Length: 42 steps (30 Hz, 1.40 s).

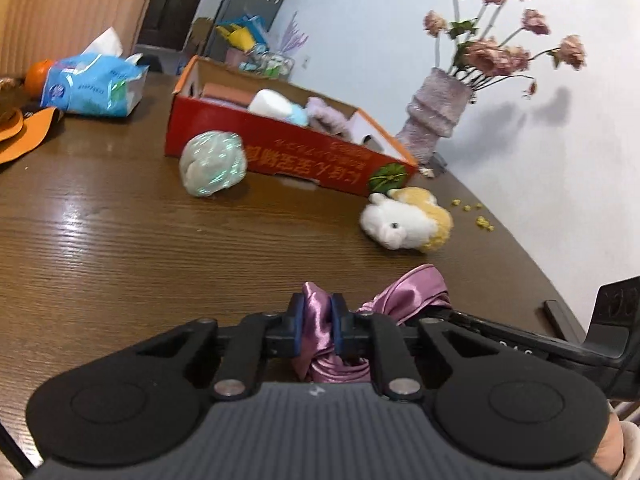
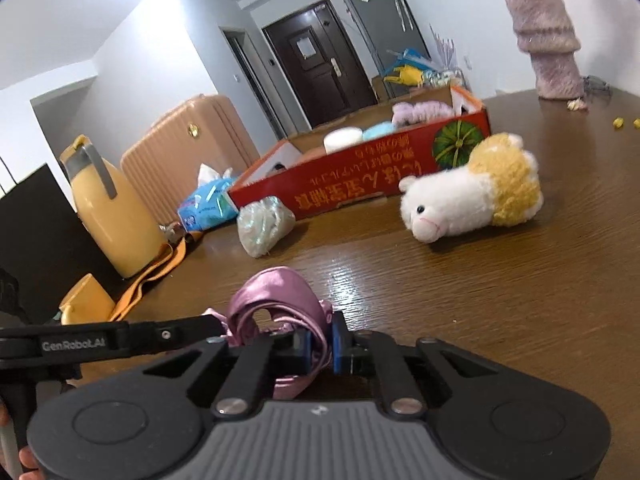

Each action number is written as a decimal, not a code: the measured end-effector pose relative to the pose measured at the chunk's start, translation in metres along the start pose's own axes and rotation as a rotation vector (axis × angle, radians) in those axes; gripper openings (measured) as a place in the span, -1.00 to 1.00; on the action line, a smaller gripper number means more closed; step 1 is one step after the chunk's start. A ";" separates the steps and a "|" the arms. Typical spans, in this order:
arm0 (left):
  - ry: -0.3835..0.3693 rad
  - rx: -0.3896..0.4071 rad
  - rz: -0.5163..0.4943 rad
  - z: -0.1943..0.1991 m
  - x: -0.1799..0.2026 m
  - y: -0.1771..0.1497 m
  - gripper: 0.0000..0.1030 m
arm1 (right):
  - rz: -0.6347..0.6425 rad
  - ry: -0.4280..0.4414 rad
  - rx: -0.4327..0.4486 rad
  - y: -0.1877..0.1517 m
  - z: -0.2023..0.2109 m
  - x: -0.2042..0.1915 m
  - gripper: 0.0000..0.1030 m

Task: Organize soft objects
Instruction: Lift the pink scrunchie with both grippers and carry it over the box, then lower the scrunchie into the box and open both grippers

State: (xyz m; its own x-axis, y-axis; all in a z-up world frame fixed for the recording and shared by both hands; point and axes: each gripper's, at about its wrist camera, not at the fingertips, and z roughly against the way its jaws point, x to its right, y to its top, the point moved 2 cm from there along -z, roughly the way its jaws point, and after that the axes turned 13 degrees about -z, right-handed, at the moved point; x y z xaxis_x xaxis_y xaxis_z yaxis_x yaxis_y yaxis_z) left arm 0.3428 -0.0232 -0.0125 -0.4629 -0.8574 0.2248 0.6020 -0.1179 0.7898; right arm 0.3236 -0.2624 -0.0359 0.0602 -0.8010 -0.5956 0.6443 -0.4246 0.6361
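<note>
A: Where the brown wood-grain table (image 1: 120, 240) curves off at the right, its edge runs just beside the white wall (image 1: 360, 40); bare wood w/ glare lies btwn the grippers and the box. What's on it?

B: Crumpled pink satin cloth (image 1: 416, 284) at the near edge, both grippers on it. Left gripper (image 1: 318, 320): blue pads pressed together on a fold of the cloth. Right gripper (image 2: 322, 344): same, pinching another fold; a loop of cloth stands up ahead of it.

A: Other soft stuff?

B: White-and-yellow plush animal (image 2: 472, 196) lies on its side, near the red box's corner, apart from the cloth. Pale green shiny wrapped bundle (image 1: 212, 164) sits against the box's front wall. Long red cardboard box (image 1: 288, 152), open top, holds a white soft item, a light blue one and a lilac fluffy one.

A: Any writing?

B: Yellow characters on the box front, upside down, can't read; green pumpkin pic at its corner. "GenRobot.AI" on the black bar at left in the right wrist view. Blue tissue pack (image 1: 92, 88) has print, too blurred.

A: Room?

B: Fuzzy mauve vase (image 1: 436, 112) w/ pink flowers by the wall, yellow crumbs (image 1: 480, 220) near it. Peach ribbed suitcase (image 2: 184, 152), yellow jug w/ grey handle (image 2: 108, 208), dark brown door (image 2: 320, 76) behind.
</note>
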 end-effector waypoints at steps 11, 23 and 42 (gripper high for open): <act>-0.026 0.088 -0.112 0.014 0.042 0.031 -0.74 | -0.038 0.049 0.115 0.024 0.054 0.004 -0.83; 0.051 0.156 -0.196 -0.087 0.020 0.183 -0.75 | 0.009 0.055 0.146 0.180 -0.027 0.005 -0.83; 0.249 -0.088 -0.242 -0.215 -0.047 0.177 -0.56 | 0.141 -0.126 -0.090 0.193 -0.191 0.013 -0.70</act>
State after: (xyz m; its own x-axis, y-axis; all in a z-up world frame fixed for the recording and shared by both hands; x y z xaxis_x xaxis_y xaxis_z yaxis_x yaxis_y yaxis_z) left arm 0.6105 -0.1117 -0.0055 -0.4327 -0.8938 -0.1178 0.5526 -0.3662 0.7487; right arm 0.5941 -0.2743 -0.0147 0.0626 -0.8987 -0.4341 0.7023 -0.2694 0.6589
